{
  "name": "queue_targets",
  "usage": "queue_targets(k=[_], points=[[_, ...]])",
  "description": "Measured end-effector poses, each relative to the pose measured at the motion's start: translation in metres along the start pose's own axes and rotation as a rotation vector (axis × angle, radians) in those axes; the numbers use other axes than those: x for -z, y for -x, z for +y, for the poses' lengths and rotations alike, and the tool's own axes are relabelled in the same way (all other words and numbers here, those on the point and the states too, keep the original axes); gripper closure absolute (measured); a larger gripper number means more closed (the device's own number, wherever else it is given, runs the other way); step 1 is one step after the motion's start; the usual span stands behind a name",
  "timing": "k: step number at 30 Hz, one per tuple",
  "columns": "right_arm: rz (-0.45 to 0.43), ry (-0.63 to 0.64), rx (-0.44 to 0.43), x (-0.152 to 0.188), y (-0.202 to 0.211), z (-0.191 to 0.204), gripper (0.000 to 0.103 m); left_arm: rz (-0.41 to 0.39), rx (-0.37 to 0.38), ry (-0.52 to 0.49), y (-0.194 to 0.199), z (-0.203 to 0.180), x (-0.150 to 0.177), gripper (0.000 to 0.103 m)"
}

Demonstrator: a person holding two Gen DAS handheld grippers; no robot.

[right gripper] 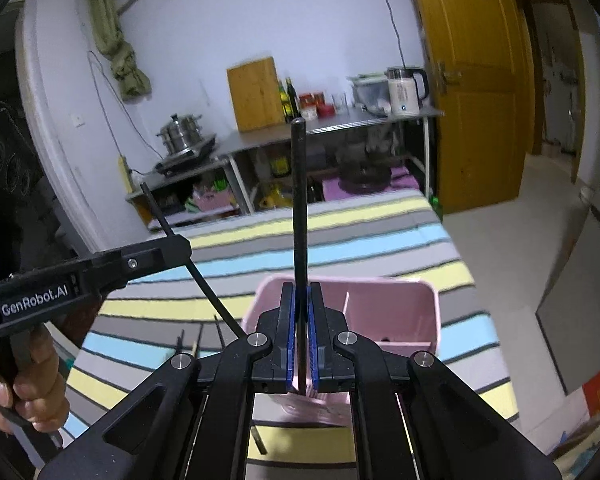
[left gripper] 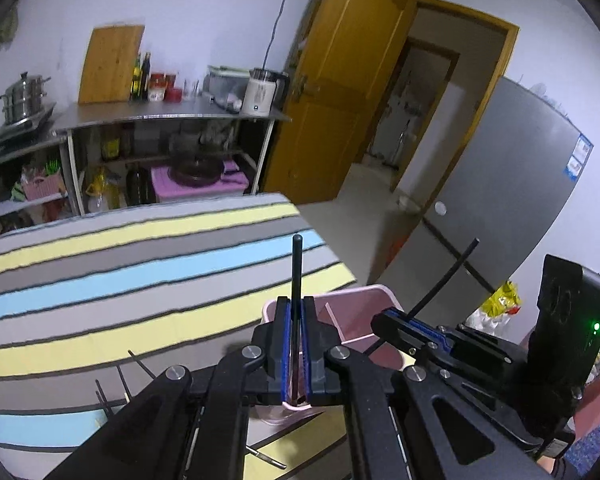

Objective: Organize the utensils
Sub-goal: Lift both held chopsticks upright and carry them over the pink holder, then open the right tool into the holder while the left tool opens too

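My left gripper (left gripper: 296,305) is shut on a black chopstick (left gripper: 297,268) that stands up between its blue pads. It hangs over the near left corner of a pink divided holder (left gripper: 366,300). My right gripper (right gripper: 301,293) is shut on a second black chopstick (right gripper: 299,200), also upright, above the near wall of the same pink holder (right gripper: 396,312). Each view shows the other tool from the side: the right gripper (left gripper: 382,317) with its slanted chopstick (left gripper: 444,284), and the left gripper (right gripper: 183,247) with its own chopstick (right gripper: 204,280).
The holder stands near the right edge of a table with a striped cloth (left gripper: 140,280). Several loose chopsticks (right gripper: 198,342) lie on the cloth close to me. A hand (right gripper: 32,380) grips the left tool. Kitchen shelves (left gripper: 168,114), a wooden door (left gripper: 340,92) and a fridge (left gripper: 512,184) stand behind.
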State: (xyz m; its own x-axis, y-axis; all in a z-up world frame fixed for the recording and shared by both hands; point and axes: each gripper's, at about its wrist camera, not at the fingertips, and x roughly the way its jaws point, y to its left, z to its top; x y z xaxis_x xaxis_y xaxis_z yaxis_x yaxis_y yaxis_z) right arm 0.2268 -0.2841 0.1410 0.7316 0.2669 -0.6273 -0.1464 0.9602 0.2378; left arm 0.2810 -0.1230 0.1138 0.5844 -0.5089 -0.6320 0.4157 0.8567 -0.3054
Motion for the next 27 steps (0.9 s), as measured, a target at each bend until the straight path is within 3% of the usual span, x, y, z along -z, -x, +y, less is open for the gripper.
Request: queue_targets(k=[6, 9, 18, 27], points=[[0.051, -0.037, 0.014, 0.010, -0.017, -0.016, 0.097, 0.009, -0.001, 0.018, -0.012, 0.013, 0.007, 0.098], [0.045, -0.044, 0.023, 0.010, -0.014, -0.019, 0.092, -0.008, 0.007, 0.026, -0.005, 0.016, 0.008, 0.095], [-0.012, -0.046, 0.027, 0.015, 0.016, -0.016, 0.087, -0.106, -0.011, 0.044, 0.046, 0.032, 0.032, 0.087], [-0.074, -0.001, -0.009, 0.038, 0.054, 0.008, 0.087, -0.168, -0.119, 0.084, 0.103, 0.065, 0.089, 0.086]])
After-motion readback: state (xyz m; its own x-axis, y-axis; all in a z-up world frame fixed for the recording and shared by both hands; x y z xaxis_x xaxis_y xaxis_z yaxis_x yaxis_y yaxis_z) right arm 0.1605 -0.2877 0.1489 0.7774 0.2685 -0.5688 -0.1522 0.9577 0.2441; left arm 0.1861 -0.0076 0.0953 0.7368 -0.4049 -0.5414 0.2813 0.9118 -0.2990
